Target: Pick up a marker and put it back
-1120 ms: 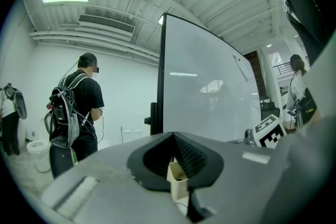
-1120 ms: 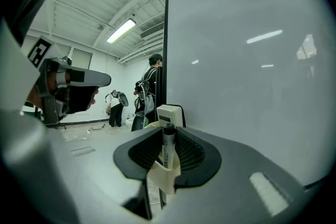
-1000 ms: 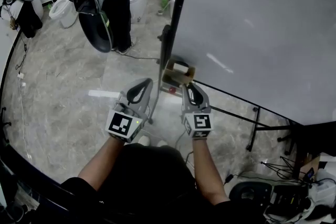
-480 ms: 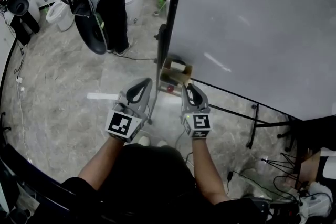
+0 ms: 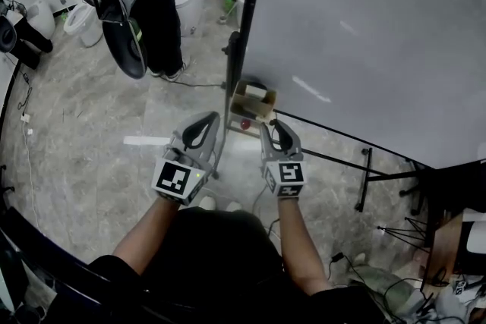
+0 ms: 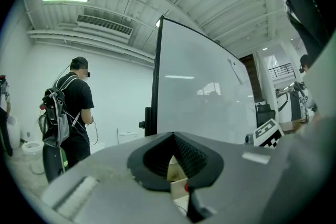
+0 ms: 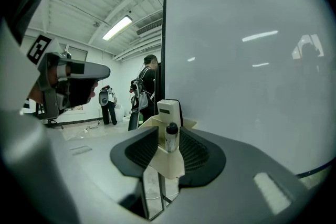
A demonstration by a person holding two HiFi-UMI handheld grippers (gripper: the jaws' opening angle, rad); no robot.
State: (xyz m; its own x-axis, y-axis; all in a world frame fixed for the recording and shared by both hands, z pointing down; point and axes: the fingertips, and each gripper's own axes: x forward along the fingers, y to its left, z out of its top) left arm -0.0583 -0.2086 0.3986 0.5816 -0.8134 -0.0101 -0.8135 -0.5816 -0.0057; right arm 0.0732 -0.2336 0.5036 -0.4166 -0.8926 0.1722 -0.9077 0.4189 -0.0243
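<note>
A marker with a black cap stands upright in a cream holder at the whiteboard's lower corner. A white block sits behind it. My right gripper reaches level around the marker. Its jaws have just been opening, and the pads now stand clear of the marker on both sides. In the head view the right gripper is tip-on to the holder, and the left gripper hangs beside it. The left gripper is shut with nothing in it. A small red thing lies by the holder.
The big whiteboard on a black frame fills the right. Its stand's legs run across the stone floor. A person with a backpack stands at the far left. A white strip lies on the floor.
The right gripper's jaws have spread apart around the marker in the holder. Both hands stay where they were. The person in the background has drifted a little to the upper left.
</note>
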